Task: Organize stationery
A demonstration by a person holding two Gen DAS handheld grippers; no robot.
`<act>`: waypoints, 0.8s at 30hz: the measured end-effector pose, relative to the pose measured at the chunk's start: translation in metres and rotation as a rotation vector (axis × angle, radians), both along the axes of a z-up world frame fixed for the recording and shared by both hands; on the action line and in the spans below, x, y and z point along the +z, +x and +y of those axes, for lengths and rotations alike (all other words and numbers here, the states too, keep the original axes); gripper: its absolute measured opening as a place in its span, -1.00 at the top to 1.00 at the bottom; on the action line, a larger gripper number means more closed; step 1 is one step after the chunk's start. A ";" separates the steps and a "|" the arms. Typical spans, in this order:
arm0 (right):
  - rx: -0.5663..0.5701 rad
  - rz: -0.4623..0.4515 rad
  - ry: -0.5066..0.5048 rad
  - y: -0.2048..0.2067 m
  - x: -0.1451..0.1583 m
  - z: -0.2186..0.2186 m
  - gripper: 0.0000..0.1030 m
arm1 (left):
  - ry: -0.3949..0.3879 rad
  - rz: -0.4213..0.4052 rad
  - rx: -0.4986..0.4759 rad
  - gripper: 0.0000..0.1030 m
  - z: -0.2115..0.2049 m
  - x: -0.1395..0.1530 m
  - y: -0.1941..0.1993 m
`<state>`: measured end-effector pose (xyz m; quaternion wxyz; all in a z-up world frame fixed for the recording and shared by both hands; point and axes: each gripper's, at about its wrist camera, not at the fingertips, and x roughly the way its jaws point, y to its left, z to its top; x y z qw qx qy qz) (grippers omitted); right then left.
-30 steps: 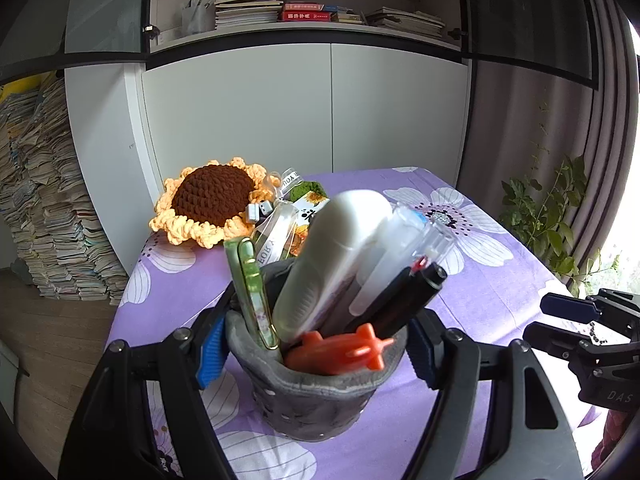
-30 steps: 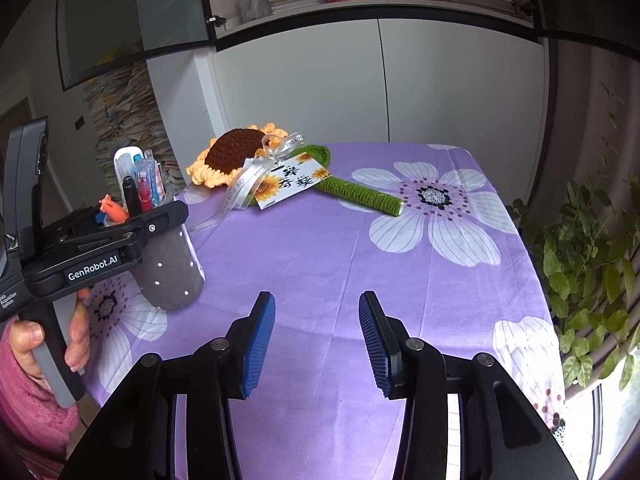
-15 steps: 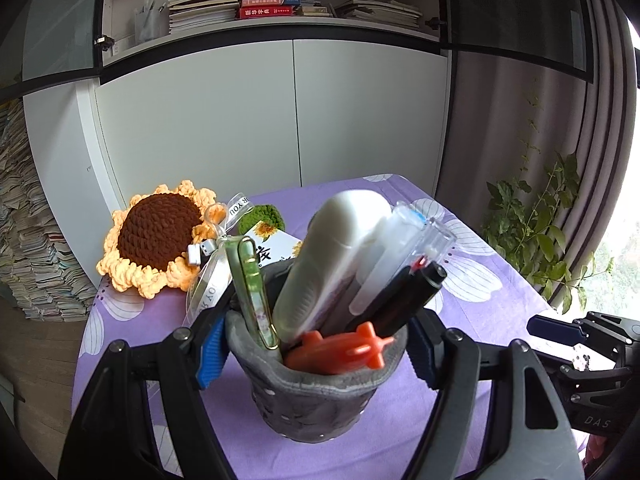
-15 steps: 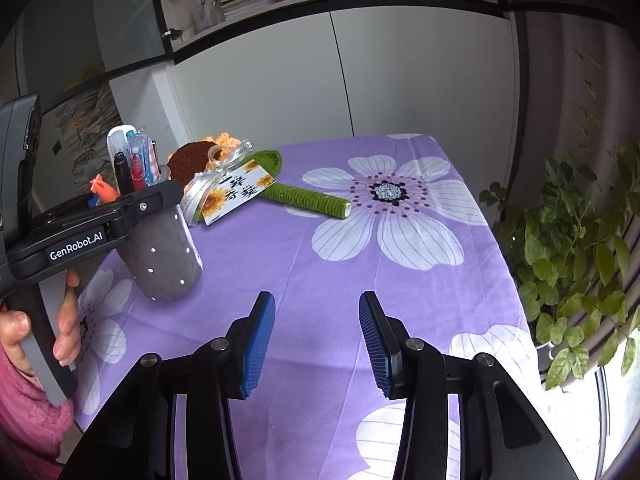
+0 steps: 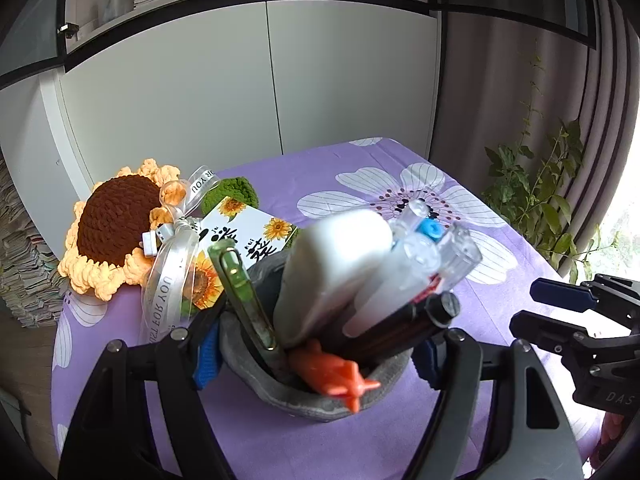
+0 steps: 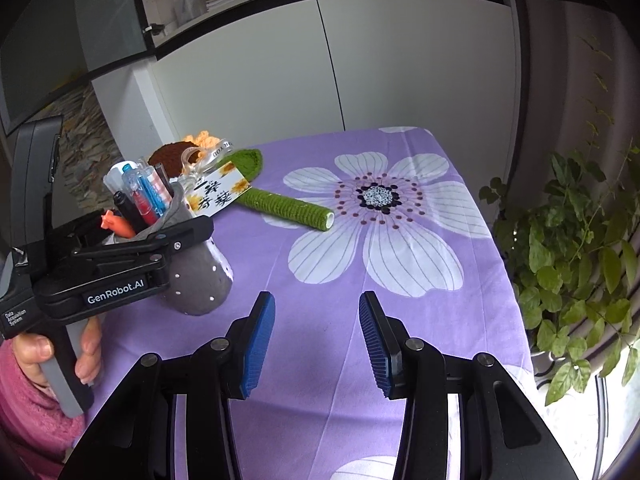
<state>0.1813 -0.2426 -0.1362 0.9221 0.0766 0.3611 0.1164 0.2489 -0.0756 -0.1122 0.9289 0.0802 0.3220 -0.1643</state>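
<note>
The left gripper (image 5: pixel 316 354) is clamped on the rim of the grey felt pen holder (image 6: pixel 198 276), which sits at nine o'clock on the purple floral tablecloth (image 6: pixel 360 320); the holder leans away from upright. The right gripper (image 6: pixel 316 336) hangs open and empty at six o'clock. The soft wall could buckle under the squeeze, and more lean could spill the white correction-tape case (image 5: pixel 332 268), black pens (image 5: pixel 404 324) or orange clip (image 5: pixel 336 372). The holder's base is hidden in the left wrist view, so contact with the cloth is unclear.
</note>
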 end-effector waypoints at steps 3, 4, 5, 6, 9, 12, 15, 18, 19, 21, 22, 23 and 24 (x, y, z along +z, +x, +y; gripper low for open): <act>-0.002 0.014 0.011 0.004 -0.002 0.001 0.14 | -0.004 -0.009 -0.005 -0.62 0.003 0.004 -0.005; -0.001 0.017 0.014 0.004 -0.002 0.002 0.14 | -0.003 -0.013 -0.007 -0.66 0.003 0.005 -0.007; 0.003 0.018 0.015 0.003 -0.002 0.003 0.13 | 0.002 -0.016 -0.007 -0.75 0.004 0.006 -0.009; 0.006 0.016 0.013 0.002 -0.001 0.005 0.14 | 0.009 -0.018 -0.004 -0.83 0.004 0.006 -0.010; 0.012 0.008 -0.002 -0.003 0.004 0.010 0.13 | 0.013 -0.019 0.008 -0.93 0.008 0.008 -0.016; 0.009 -0.003 -0.019 -0.010 0.011 0.013 0.14 | -0.006 -0.012 0.011 -0.94 0.013 0.013 -0.026; 0.007 -0.018 -0.033 -0.018 0.019 0.017 0.13 | -0.004 -0.020 0.031 -0.97 0.017 0.020 -0.039; 0.008 -0.035 -0.046 -0.028 0.028 0.022 0.13 | -0.003 -0.036 0.059 -0.97 0.022 0.028 -0.052; 0.009 -0.041 -0.050 -0.032 0.030 0.023 0.13 | -0.005 -0.041 0.065 -0.97 0.023 0.030 -0.058; 0.013 -0.052 -0.057 -0.039 0.034 0.027 0.13 | -0.004 -0.051 0.075 -0.97 0.025 0.036 -0.069; 0.015 -0.056 -0.060 -0.043 0.036 0.029 0.13 | -0.001 -0.059 0.079 -0.97 0.026 0.039 -0.075; 0.018 -0.059 -0.062 -0.047 0.037 0.031 0.13 | 0.003 -0.069 0.085 -0.97 0.026 0.042 -0.080; 0.020 -0.063 -0.064 -0.051 0.039 0.033 0.13 | 0.007 -0.083 0.090 -0.97 0.028 0.046 -0.087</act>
